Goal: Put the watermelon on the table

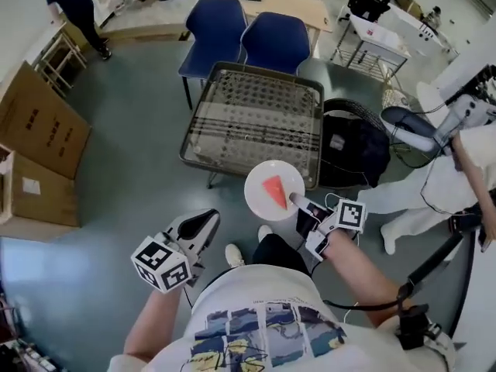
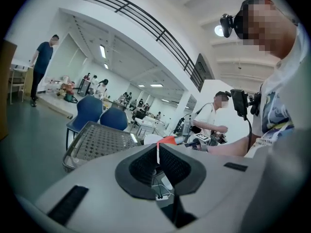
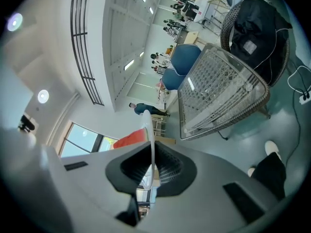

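Note:
A red wedge of watermelon (image 1: 273, 190) lies on a round white plate (image 1: 260, 198) held in the air just in front of the near edge of a low table (image 1: 256, 115) with a perforated top. My right gripper (image 1: 299, 202) is shut on the plate's right rim. In the right gripper view the plate (image 3: 151, 135) shows edge-on between the pads, with the watermelon (image 3: 130, 140) to its left and the table (image 3: 218, 91) ahead. My left gripper (image 1: 204, 225) hangs lower left of the plate, shut and empty. The left gripper (image 2: 157, 153) looks toward the table (image 2: 97, 142).
Two blue chairs (image 1: 244, 37) stand behind the table. A black bag (image 1: 353, 149) sits in a round basket at its right. Cardboard boxes (image 1: 39, 138) lean at the left. A person in white (image 1: 434, 184) works at the right, and another person (image 1: 74, 6) stands far left.

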A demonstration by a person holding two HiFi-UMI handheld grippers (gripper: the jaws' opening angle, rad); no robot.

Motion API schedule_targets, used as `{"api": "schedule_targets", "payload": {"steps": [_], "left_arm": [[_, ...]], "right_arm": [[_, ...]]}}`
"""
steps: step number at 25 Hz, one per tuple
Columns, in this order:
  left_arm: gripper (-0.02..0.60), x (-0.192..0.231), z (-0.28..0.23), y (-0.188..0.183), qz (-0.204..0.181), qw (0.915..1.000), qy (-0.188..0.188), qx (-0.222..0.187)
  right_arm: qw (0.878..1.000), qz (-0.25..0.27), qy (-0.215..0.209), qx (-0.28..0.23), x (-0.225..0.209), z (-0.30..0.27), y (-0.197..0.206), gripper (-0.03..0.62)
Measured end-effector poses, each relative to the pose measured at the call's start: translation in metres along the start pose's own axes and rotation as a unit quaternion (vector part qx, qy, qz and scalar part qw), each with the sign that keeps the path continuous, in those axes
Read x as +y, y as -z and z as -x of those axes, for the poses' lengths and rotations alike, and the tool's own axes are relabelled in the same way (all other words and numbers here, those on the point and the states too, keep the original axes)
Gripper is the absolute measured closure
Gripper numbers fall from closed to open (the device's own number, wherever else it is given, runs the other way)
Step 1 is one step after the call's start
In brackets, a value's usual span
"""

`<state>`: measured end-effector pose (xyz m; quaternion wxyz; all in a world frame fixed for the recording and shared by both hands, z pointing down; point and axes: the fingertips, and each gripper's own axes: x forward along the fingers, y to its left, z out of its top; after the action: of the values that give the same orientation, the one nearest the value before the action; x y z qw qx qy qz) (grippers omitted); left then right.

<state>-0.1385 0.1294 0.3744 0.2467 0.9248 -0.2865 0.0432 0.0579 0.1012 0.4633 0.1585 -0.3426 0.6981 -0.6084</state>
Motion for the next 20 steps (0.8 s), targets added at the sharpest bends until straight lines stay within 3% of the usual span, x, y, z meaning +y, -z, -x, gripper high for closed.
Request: {"api": "schedule_targets", "payload": {"steps": [9,20], "left_arm": [[0.56,0.086,-0.012,-0.02,0.031,0.9971,-0.069,0.012],[0.56,0.162,-0.109,-0.077,0.058,0.9898,-0.12,0.049]], "right_arm": [[0.999,-0.006,0.026,0.033,-0.069,-0.12,-0.087,0.572],[0.998,-0.033,0.052,0.03,-0.167,-0.257,-0.239,0.572]]}}
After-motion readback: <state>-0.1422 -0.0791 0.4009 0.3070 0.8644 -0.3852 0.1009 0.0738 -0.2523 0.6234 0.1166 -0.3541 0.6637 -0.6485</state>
